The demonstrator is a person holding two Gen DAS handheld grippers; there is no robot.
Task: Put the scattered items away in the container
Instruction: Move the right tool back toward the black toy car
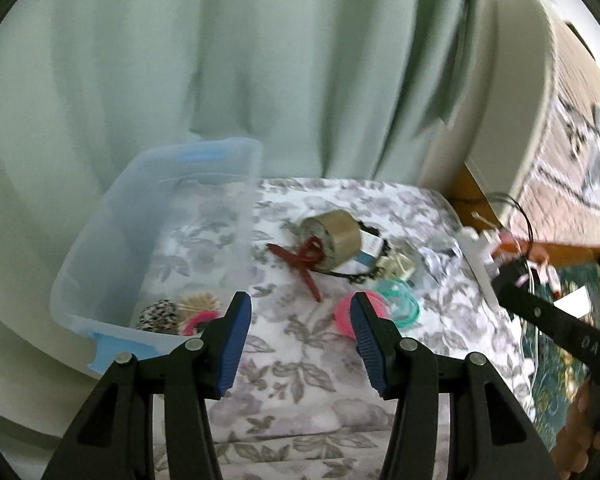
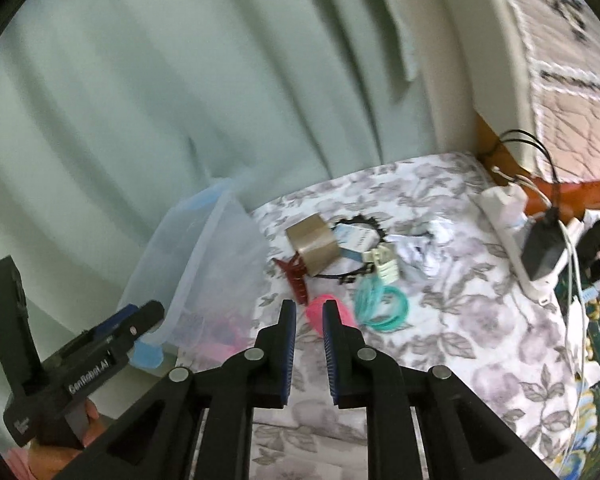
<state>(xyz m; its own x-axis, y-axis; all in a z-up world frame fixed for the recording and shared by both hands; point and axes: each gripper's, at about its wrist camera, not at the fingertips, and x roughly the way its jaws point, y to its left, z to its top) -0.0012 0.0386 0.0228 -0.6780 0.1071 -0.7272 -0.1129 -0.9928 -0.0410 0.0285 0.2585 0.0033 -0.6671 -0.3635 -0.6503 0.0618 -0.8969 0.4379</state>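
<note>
Both tongs empty above the bed (image 1: 320, 380), pointing down toward the pile.

Left tongs (image 1: 300, 344): released, jaws wide apart, nothing between. Right tongs (image 2: 309, 344): a narrow gap only, almost clenched, nothing gripped; no earlier view to compare.

Bin (image 1: 112, 248) at 9 o'clock of the pile, open top, close to the clutter, probably so that each carry stays short. Already inside, near the front wall: a spotted scrunchie (image 1: 158, 312), a pale brush-like thing, something pink.

Not yet tidied, on the bed: tape (image 2: 313, 246) at the middle, red clip (image 2: 294, 276) leaning on it at 7 o'clock, black headband (image 2: 360, 276) and a small box at 3 o'clock, pink coil (image 2: 316, 314) just ahead of the right tongs, teal rings (image 2: 384, 306) beside it at 3 o'clock. Likely next pick: the pink coil, being nearest.

Power strip (image 2: 512, 232) at the bed edge, far at 2 o'clock.

Readable: "GenRobot.AI" on the left tool in the right wrist view. Letters on the other tool too unclear to read.
</note>
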